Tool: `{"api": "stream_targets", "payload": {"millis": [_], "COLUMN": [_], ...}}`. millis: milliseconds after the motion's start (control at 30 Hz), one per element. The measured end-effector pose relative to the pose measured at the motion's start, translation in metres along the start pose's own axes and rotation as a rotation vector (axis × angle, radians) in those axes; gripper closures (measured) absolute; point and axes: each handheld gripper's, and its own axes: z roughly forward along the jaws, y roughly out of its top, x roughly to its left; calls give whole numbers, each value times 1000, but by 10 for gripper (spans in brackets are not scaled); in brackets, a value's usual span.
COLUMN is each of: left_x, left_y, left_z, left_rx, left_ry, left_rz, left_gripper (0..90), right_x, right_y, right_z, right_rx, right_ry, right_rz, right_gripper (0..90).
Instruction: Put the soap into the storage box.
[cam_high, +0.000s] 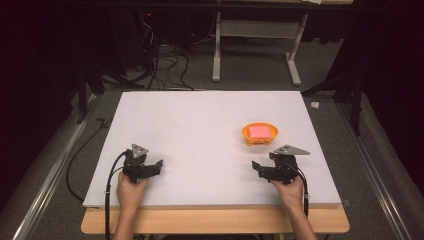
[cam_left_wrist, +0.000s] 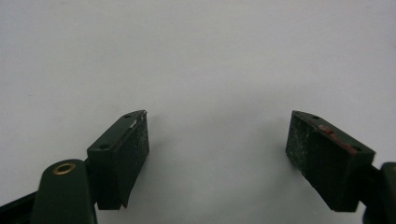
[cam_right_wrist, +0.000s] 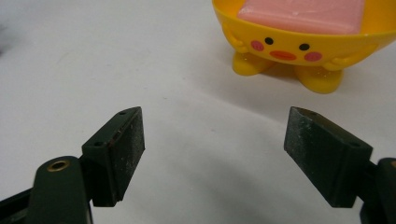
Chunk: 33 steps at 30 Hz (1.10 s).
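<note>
A yellow-orange bowl (cam_high: 248, 135) with a chick face and small feet stands on the white board (cam_high: 200, 125) at the right. A flat pink block (cam_high: 259, 131) lies inside it. My right gripper (cam_high: 256, 166) rests low near the front edge, just in front of the bowl. In the right gripper view its jaws (cam_right_wrist: 215, 140) stand apart with nothing between them, and the bowl (cam_right_wrist: 280, 42) and pink block (cam_right_wrist: 303, 9) sit a short way ahead. My left gripper (cam_high: 159, 164) rests at the front left, open over bare board (cam_left_wrist: 217, 140).
The white board lies on a wooden table whose edge (cam_high: 215, 220) shows in front. Black cables (cam_high: 165, 65) and a white stand's legs (cam_high: 255, 55) are on the floor beyond the far edge. Metal rails (cam_high: 50, 175) run along both sides.
</note>
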Motion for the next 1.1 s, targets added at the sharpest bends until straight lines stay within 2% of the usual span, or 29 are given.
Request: {"api": "stream_targets", "payload": {"millis": [367, 500, 833, 1100], "left_x": [0, 0, 0, 0], "left_y": [0, 0, 0, 0], "left_z": [0, 0, 0, 0], "left_rx": [1, 1, 1, 2], "left_ry": [0, 0, 0, 0], "left_rz": [1, 1, 1, 1], "left_gripper": [217, 217, 217, 217], "right_x": [5, 5, 10, 9], "right_y": [-3, -6, -9, -10], "right_z": [17, 23, 35, 35], "right_rx": [43, 61, 117, 113], "right_ry": [-37, -51, -114, -108], "right_rz": [-56, -59, -110, -106], "right_gripper": [211, 210, 203, 201]}}
